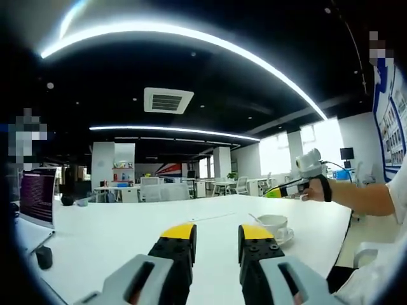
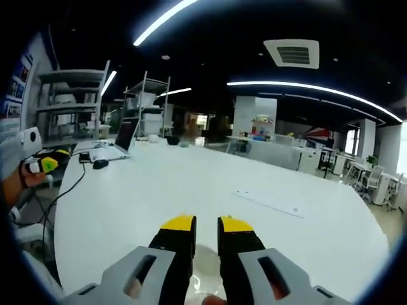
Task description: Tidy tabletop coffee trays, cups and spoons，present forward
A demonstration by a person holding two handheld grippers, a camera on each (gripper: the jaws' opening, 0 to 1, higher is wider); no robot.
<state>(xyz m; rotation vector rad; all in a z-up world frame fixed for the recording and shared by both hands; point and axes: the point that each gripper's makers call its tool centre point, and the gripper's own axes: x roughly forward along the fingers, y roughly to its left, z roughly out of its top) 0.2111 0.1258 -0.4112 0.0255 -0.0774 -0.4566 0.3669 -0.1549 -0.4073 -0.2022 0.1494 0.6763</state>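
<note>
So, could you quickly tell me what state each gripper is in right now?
Left gripper: tongs open, empty, above the table.
Right gripper: tongs open, empty.

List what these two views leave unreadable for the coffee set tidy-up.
- Left gripper view: the cup and saucer are partly hidden behind the left tongs; the spoon is too small to judge.
- Right gripper view: something pale below the right tongs is blurred and cut off by the bottom edge.
- Trays: none identifiable.
</note>
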